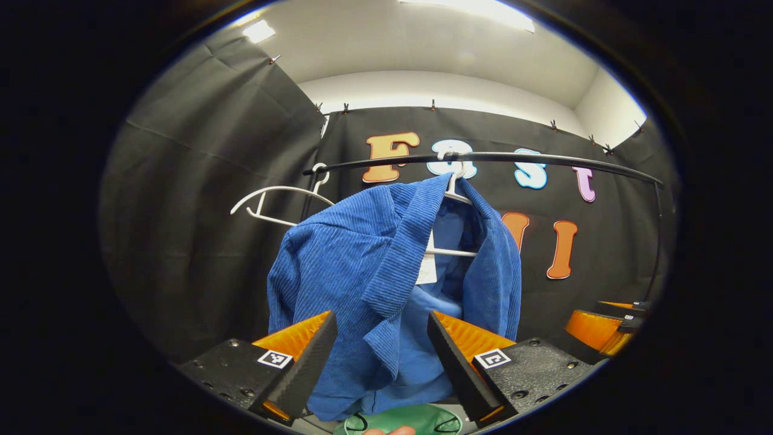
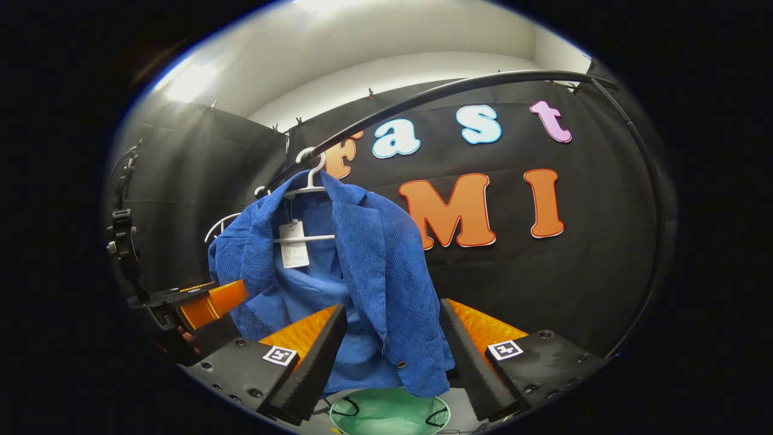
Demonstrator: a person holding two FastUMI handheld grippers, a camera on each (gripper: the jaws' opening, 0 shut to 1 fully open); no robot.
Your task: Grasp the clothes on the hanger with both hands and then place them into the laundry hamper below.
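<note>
Blue jacket on its hanger, both sets of jaws spread before it.

The blue jacket [image 1: 368,284] hangs from a white hanger [image 1: 454,181] on the black rail [image 1: 543,159], its lower part showing between the left gripper [image 1: 381,356] jaws, untouched. The right gripper [image 2: 392,356] likewise frames the hem, gripping nothing. The green hamper [image 2: 389,414] sits at 6 o'clock beneath. An empty hanger [image 1: 272,202] hangs at 9 o'clock.

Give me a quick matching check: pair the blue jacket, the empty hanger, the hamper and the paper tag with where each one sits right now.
1 blue jacket
2 empty hanger
3 hamper
4 paper tag

A bare on the rail beside the jacket
B below the jacket
C inside the open jacket front
D draped on a white hanger

Pairs: 1-D, 2-A, 3-B, 4-C
</note>
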